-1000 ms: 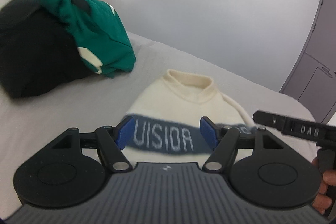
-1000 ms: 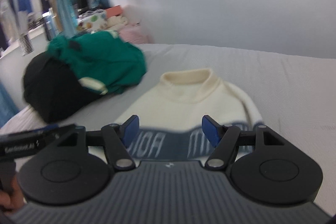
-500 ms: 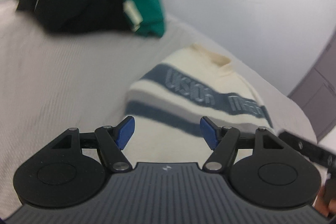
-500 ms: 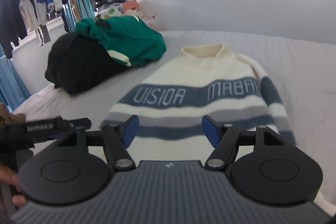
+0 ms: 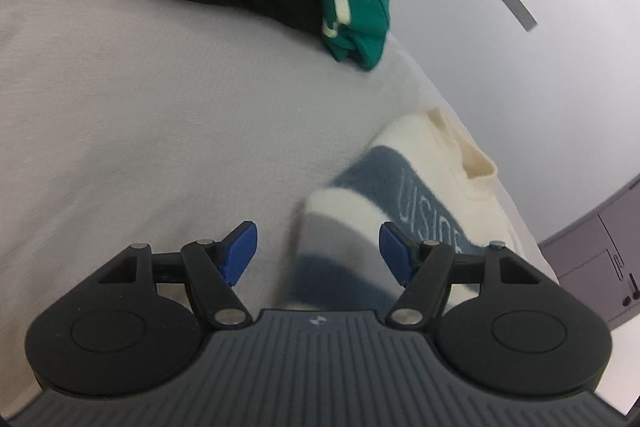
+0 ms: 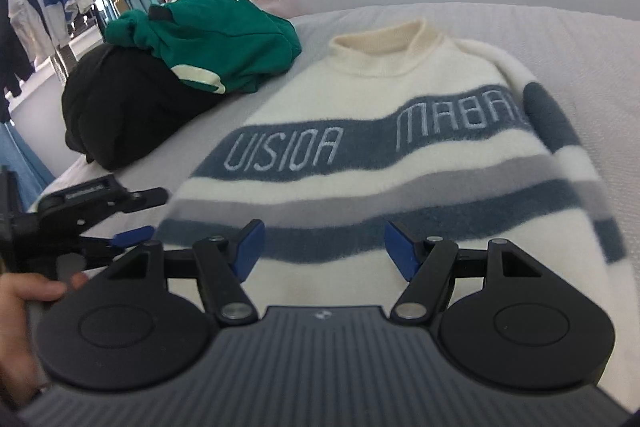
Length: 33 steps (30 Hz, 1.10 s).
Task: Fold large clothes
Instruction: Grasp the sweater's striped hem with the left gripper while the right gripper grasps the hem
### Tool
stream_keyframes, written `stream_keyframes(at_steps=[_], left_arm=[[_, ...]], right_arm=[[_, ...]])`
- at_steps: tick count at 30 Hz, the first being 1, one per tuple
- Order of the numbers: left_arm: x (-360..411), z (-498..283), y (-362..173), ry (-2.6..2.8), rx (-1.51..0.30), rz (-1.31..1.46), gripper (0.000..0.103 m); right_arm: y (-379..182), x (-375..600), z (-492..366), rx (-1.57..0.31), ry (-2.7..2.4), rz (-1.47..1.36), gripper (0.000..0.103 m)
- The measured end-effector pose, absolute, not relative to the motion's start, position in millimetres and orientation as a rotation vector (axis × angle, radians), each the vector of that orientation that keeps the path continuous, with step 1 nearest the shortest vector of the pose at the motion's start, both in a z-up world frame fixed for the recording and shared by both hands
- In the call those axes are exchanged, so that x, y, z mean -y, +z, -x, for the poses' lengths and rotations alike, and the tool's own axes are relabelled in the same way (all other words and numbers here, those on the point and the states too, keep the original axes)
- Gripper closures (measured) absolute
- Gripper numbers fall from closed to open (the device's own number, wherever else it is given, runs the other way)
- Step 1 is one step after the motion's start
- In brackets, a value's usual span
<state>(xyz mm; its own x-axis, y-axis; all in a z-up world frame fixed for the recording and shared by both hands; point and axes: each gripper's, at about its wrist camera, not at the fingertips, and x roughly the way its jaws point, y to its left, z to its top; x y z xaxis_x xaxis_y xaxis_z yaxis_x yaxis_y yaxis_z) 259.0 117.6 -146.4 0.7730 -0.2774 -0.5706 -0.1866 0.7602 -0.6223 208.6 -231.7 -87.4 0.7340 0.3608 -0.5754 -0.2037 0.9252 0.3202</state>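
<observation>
Left gripper: jaws spread, nothing between the blue pads; no cloth is pinched. In the right wrist view it shows at 9 o'clock, low beside the sweater's near-left edge, with a hand on its handle.

Sweater: cream knit with a slate-blue lettered band and grey and blue stripes, lying front up and flat on the grey bedspread. Collar at 12 o'clock, hem toward 6 o'clock under the grippers.

Long axis: collar to hem, running roughly 12 to 6 in the right wrist view, so it points almost straight along the right gripper's line. In the left wrist view the same body slants from 5 toward 1 o'clock.

Key relation: the sweater's left side edge sits just ahead of the left gripper, between its pads and a little toward the right one; bare bedspread fills the view from 9 to 11 o'clock.

Right gripper: jaws spread, empty, hovering over the lower stripes near the hem, squarely above the body.

Nearer hand: each is close to its own side; the left looks nearer an edge that can be gripped, judging from its low position.

Other clothes: a green sweatshirt lying on a black garment, at 10 o'clock, well apart from the sweater.
</observation>
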Motion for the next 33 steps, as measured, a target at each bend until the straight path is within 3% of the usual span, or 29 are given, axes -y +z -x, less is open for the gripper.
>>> stream_keyframes(at_steps=[1,3,4,6,11,16,27,33], left_arm=[[-115.6,-266.1,-149.0,-0.056,-0.702,0.712,0.033],[-112.9,-277.1,-153.0,-0.073,-0.688,0.705,0.049],[-111.7,-283.5,-155.1,-0.093,-0.684,0.717,0.065],[-107.2,-294.6,-155.6,-0.092,-0.686,0.720,0.078],[-64.0,-280.6,-112.6,-0.111,-0.542,0.444,0.082],[-20.4,-253.4,-76.1,-0.277,-0.444,0.391,0.084],[93.2,-204.7,-113.3,-0.548,-0.669,0.310,0.098],[77.9,-208.3,-114.8,-0.547,-0.698,0.379,0.097]], right_arm=[[-87.8,233.0,-211.2,-0.677,0.312,-0.247,0.035],[-90.3,235.0,-215.3,-0.668,0.307,-0.243,0.035],[-92.1,235.9,-217.0,-0.665,0.298,-0.238,0.035],[-95.5,241.2,-220.0,-0.672,0.277,-0.238,0.035],[-92.9,259.9,-225.7,-0.661,0.222,-0.288,0.035],[-82.3,280.4,-230.0,-0.614,0.165,-0.327,0.035],[-78.0,321.6,-237.4,-0.591,0.180,-0.469,0.034],[-89.6,316.3,-255.8,-0.653,0.357,-0.550,0.033]])
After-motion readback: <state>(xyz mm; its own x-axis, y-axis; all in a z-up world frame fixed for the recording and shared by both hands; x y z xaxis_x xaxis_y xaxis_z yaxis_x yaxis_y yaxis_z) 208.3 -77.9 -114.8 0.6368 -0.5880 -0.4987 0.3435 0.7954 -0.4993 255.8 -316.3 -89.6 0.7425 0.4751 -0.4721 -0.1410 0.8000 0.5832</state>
